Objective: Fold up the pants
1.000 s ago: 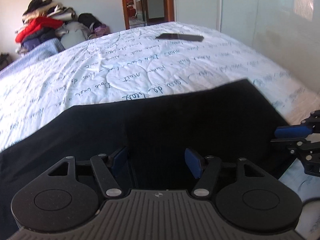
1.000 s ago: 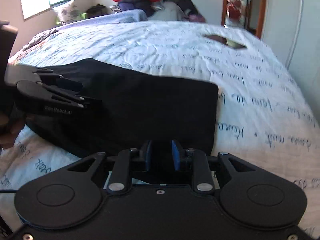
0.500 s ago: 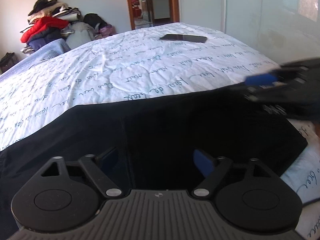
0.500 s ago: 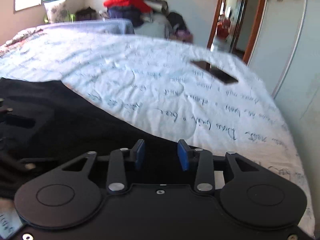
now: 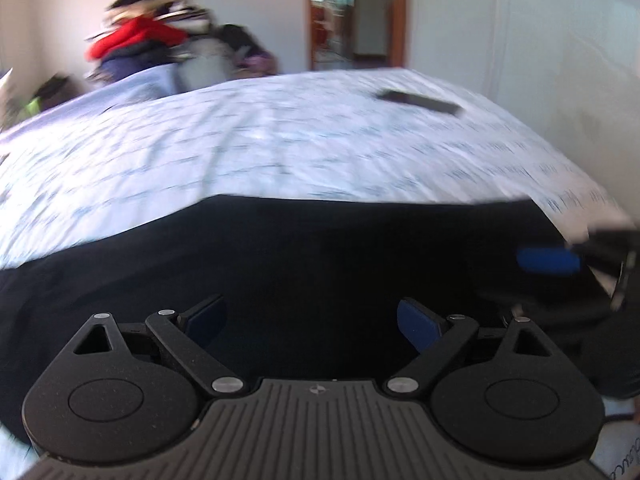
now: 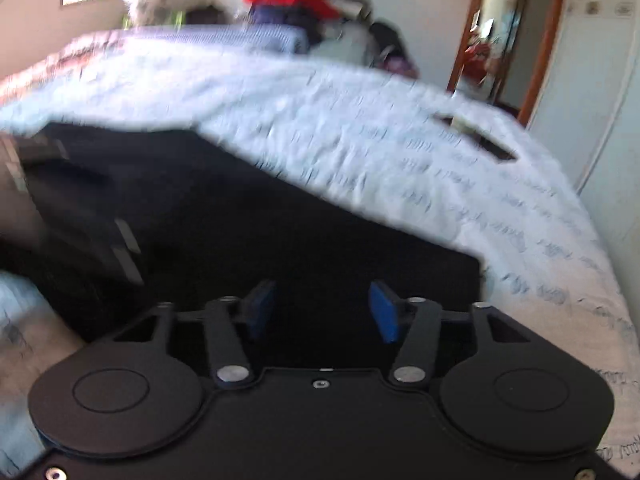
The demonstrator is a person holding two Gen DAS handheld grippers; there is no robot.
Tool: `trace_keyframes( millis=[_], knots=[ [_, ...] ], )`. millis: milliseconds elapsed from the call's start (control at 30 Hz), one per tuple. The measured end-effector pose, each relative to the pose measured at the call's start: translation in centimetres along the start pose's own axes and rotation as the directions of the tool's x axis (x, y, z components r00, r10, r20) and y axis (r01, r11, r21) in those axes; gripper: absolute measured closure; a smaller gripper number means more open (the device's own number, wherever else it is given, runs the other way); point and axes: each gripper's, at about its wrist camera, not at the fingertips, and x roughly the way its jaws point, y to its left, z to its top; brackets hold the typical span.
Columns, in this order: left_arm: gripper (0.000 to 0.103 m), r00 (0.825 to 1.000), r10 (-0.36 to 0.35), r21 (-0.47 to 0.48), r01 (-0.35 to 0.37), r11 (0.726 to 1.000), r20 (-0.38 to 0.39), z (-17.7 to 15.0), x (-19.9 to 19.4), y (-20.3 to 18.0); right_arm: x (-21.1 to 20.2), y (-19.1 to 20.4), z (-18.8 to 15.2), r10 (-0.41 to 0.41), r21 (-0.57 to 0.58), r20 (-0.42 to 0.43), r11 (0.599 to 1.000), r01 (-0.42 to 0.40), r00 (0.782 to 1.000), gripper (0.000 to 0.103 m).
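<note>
The black pants (image 5: 320, 264) lie flat on the white bedspread with blue script (image 5: 280, 152), across the near edge of the bed. My left gripper (image 5: 312, 322) is open and empty, just above the pants' middle. My right gripper (image 6: 322, 308) is open and empty over the pants (image 6: 240, 220) near their right end. The right gripper's blue pad also shows at the far right of the left wrist view (image 5: 548, 262). The left gripper shows blurred at the left of the right wrist view (image 6: 80, 216).
A dark flat phone-like object (image 5: 420, 102) lies on the far right of the bed. A pile of clothes with a red garment (image 5: 136, 40) stands behind the bed. A doorway (image 5: 356, 16) is at the back, a white wall on the right.
My right gripper has opened and let go of the pants' edge, then moved back over the right end. My left gripper has opened wider. Both views are blurred by motion.
</note>
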Motion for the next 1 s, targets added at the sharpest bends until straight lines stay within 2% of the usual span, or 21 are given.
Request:
trace_keyframes(
  millis=[67,133,233,300,333,367,400,433,467,533,567,600,633,700,733,767,800,833,900,967,1000],
  knots=[
    [0.009,1.000,0.008,-0.126,-0.008,0.992,0.002,-0.1,-1.4,3.5,-0.5,0.2,0.1,-0.018,0.014,0.008,1.000,0.017,1.000,0.047],
    [0.009,0.999,0.031,-0.264,-0.027,0.964,0.009,-0.4,-3.1,7.5,-1.0,0.5,0.5,-0.031,0.028,0.025,0.999,0.030,0.999,0.047],
    [0.009,0.997,0.070,-0.456,-0.056,0.888,0.013,-1.3,-6.3,14.3,-1.7,1.7,1.4,-0.012,0.012,0.066,1.000,0.011,0.998,0.047],
    [0.009,0.988,0.154,-0.501,-0.134,0.855,-0.001,-1.8,-8.7,18.5,-2.0,3.2,2.2,0.019,-0.025,0.090,1.000,-0.016,0.996,0.047],
    [0.009,0.972,0.237,-0.496,-0.210,0.842,-0.009,-2.1,-10.1,20.2,-2.1,4.1,2.6,0.041,-0.047,0.100,0.998,-0.036,0.994,0.047],
    [0.009,0.941,0.339,-0.479,-0.304,0.823,-0.013,-2.2,-11.6,21.6,-2.3,5.1,3.1,0.066,-0.068,0.111,0.996,-0.058,0.992,0.047],
    [0.009,0.897,0.442,-0.454,-0.400,0.796,-0.014,-2.3,-12.9,22.6,-2.5,6.3,3.5,0.094,-0.089,0.122,0.993,-0.083,0.988,0.047],
    [0.008,0.830,0.557,-0.413,-0.514,0.752,-0.018,-2.4,-14.2,23.6,-2.7,7.6,4.0,0.128,-0.115,0.133,0.987,-0.113,0.983,0.047],
    [0.007,0.753,0.658,-0.365,-0.620,0.695,-0.024,-2.4,-15.2,24.3,-2.8,9.0,4.6,0.166,-0.147,0.145,0.979,-0.144,0.975,0.047],
    [0.002,0.608,0.793,-0.268,-0.770,0.579,-0.032,-2.4,-16.2,25.5,-3.3,12.2,5.8,0.246,-0.227,0.170,0.952,-0.205,0.954,0.047],
    [0.002,0.582,0.812,-0.234,-0.796,0.559,-0.039,-2.5,-16.3,26.0,-3.5,14.0,6.3,0.288,-0.271,0.180,0.934,-0.234,0.941,0.047],
    [0.002,0.603,0.796,-0.222,-0.783,0.581,-0.046,-2.6,-16.1,26.2,-3.7,15.8,6.9,0.329,-0.321,0.185,0.911,-0.260,0.926,0.047],
    [0.002,0.674,0.737,-0.241,-0.724,0.646,-0.052,-2.8,-15.8,26.5,-3.9,17.7,7.3,0.364,-0.374,0.189,0.886,-0.275,0.912,0.048],
    [0.002,0.853,0.518,-0.332,-0.508,0.795,-0.065,-3.6,-14.4,26.9,-4.2,21.8,7.9,0.397,-0.489,0.216,0.835,-0.253,0.892,0.048],
    [0.003,0.917,0.392,-0.396,-0.386,0.833,-0.070,-4.2,-13.3,27.1,-4.2,23.7,8.0,0.399,-0.543,0.233,0.810,-0.222,0.887,0.049],
    [0.005,0.943,0.326,-0.455,-0.322,0.830,-0.072,-4.7,-12.4,27.3,-4.0,25.6,8.1,0.396,-0.595,0.243,0.782,-0.186,0.886,0.052],
    [0.009,0.944,0.322,-0.491,-0.314,0.812,-0.071,-5.0,-12.0,27.4,-3.8,27.6,8.1,0.389,-0.646,0.255,0.750,-0.143,0.885,0.057],
    [0.008,0.928,0.365,-0.507,-0.348,0.789,-0.069,-5.3,-11.9,27.3,-3.5,29.1,8.0,0.384,-0.684,0.271,0.722,-0.104,0.883,0.058],
    [0.007,0.866,0.496,-0.496,-0.461,0.736,-0.070,-5.5,-12.3,27.3,-2.9,32.0,8.0,0.378,-0.742,0.288,0.669,-0.044,0.880,0.061],
    [0.006,0.795,0.603,-0.475,-0.560,0.679,-0.074,-6.0,-13.1,28.2,-1.9,33.9,8.2,0.387,-0.773,0.278,0.634,-0.035,0.879,0.068],
    [0.005,0.779,0.623,-0.462,-0.580,0.671,-0.071,-6.0,-13.4,28.3,-1.4,34.7,8.5,0.396,-0.778,0.266,0.626,-0.046,0.879,0.069]
  ],
)
